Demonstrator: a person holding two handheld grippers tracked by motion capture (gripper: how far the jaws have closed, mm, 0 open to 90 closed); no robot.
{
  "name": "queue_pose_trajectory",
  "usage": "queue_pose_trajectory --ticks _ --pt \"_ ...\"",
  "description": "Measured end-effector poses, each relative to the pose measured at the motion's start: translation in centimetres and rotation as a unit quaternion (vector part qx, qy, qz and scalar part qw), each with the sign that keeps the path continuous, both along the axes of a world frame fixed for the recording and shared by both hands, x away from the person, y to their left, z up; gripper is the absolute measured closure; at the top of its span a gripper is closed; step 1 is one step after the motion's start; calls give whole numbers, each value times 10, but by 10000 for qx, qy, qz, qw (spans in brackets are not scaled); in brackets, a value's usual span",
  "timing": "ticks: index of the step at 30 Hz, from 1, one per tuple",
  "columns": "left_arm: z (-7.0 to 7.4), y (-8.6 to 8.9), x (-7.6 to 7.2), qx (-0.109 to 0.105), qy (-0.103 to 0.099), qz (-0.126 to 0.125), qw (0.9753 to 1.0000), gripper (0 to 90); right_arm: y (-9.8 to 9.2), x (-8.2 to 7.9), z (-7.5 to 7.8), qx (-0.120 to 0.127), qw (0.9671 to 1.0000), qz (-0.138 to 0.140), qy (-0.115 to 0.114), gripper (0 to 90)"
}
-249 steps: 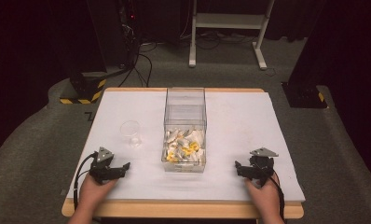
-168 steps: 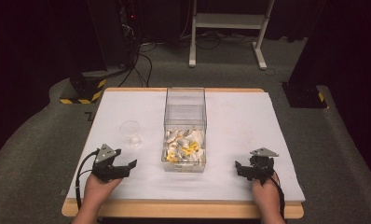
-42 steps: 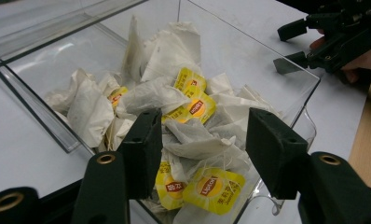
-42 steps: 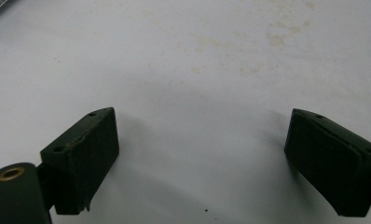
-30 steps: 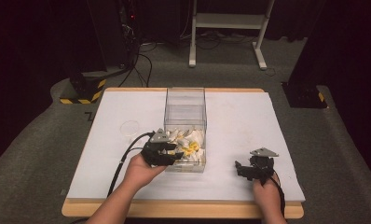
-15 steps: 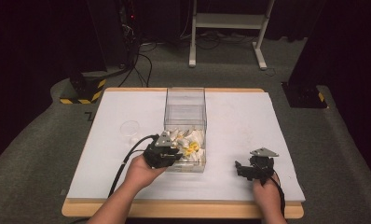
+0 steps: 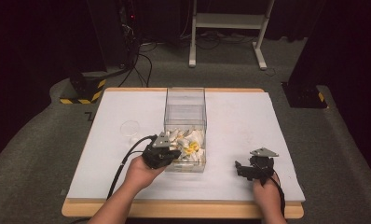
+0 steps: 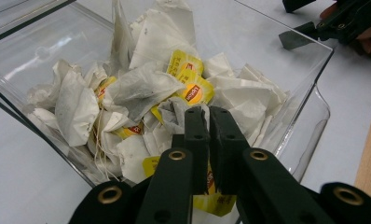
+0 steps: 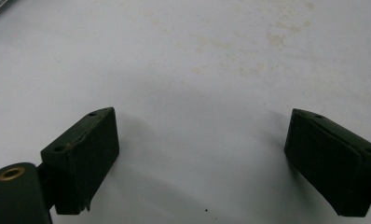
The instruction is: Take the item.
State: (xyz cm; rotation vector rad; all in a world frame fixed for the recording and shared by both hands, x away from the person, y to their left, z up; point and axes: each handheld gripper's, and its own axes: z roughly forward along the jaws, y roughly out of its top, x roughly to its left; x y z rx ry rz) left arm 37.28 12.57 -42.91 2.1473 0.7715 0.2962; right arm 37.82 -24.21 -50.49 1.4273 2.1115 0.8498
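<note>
Your table (image 7: pixel 249 121) carries a white cover, bare over most of its surface; the high view takes in its whole extent, with dark floor and cabling beyond the far edge. At its middle stands a clear box (image 7: pixel 185 109), long axis running away from you, and the near end of that box holds a heap of tea bags (image 7: pixel 189 147). To the box's left, apart from it, sits a small clear cup (image 7: pixel 129 128), which the high view alone lets you place.

Your left gripper (image 7: pixel 167 154) is over the near left corner of the box, reaching in above the heap. From above you cannot judge its jaws. The left gripper view settles it: the left gripper (image 8: pixel 209 114) has its jaws drawn together, nearly meeting, with crumpled white paper of a tea bag (image 8: pixel 176 112) pinched at the tips. That view also shows the heap's make-up: limp, creased white sachets, some greyish with contents, tangled strings, and yellow tags (image 8: pixel 193 91) with a red mark. The box's clear wall (image 8: pixel 300 93) rises on the far side.

Your right gripper (image 7: pixel 243 169) rests on the cover at the near right, well apart from the box. Its own view shows the right gripper (image 9: pixel 200 163) spread wide over bare, faintly stained white cover, nothing between the jaws.
</note>
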Motion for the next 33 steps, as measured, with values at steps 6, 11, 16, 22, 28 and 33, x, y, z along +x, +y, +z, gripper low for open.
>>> queue_pose_trajectory --ticks 6,11,16,22,28,33 --pt "-1 5 -2 -200 -43 27 9998 877 0 0 0 -2 10000 0 0 98" --pt "1 10 -5 -402 -132 69 9991 882 0 0 0 -3 10000 0 -1 98" --pt "2 14 -7 -561 -222 117 9981 882 0 0 0 -4 10000 1 -2 98" --pt "2 18 -9 -695 -240 154 9972 883 0 0 0 0 10000 -5 1 99" --pt "2 23 -10 -944 -257 160 9951 883 0 0 0 1 10000 -4 0 99" --pt "3 27 -12 -1035 -321 213 9939 883 0 0 0 0 10000 -4 1 99"
